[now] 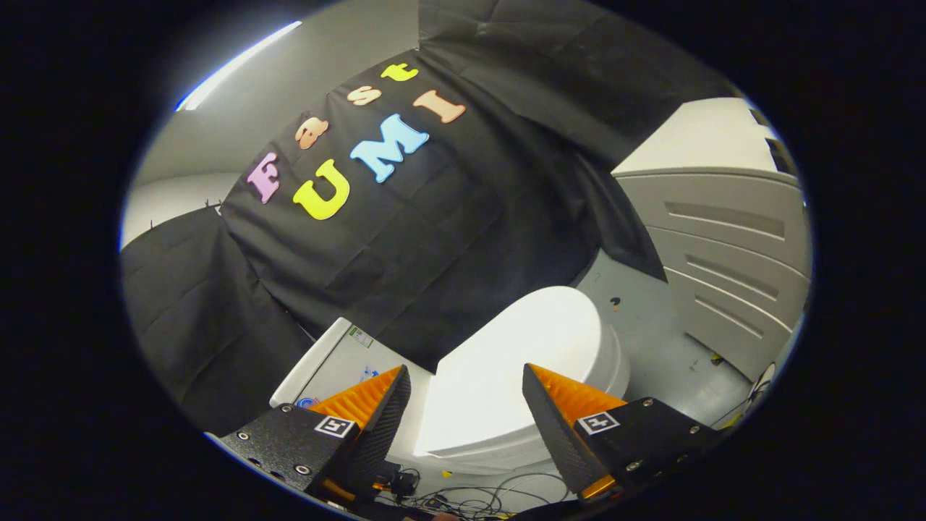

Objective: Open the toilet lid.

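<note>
Toilet lid (517, 354), white, glossy, rounded plastic, down flat on the bowl, beyond and between the spread fingers of the gripper (466, 394), holding nothing. Best approached low toward the lid's front rim, farthest from the white cistern (329, 358); slip one finger under the lip, then swing upward toward the cistern, avoiding the cables (485, 496) on the grey floor (651, 325).

Grey floor (651, 340) under toilet (521, 376), cables (477, 496).

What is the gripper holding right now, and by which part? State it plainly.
Nothing. The gripper is open, its fingers spread apart in the air, with the closed toilet lid lying beyond them, untouched.
</note>
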`<state>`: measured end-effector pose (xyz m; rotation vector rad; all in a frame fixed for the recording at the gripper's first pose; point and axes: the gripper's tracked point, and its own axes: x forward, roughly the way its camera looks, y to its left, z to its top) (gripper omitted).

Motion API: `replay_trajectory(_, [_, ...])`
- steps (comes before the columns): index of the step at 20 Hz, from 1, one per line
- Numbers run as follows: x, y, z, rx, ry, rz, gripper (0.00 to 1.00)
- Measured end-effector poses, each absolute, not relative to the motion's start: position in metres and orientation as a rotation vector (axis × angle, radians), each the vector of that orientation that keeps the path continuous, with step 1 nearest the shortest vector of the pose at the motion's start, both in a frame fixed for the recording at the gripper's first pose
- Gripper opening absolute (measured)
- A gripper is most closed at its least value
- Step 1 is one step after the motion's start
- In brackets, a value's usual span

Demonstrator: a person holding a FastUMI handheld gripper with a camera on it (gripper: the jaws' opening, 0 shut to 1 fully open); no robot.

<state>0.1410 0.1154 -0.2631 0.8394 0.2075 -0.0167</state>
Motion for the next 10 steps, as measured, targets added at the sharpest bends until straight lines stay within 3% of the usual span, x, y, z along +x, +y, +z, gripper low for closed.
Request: replay_trajectory(10, [0.150,0.136,-0.337,0.901,0.331,-0.061,0.96])
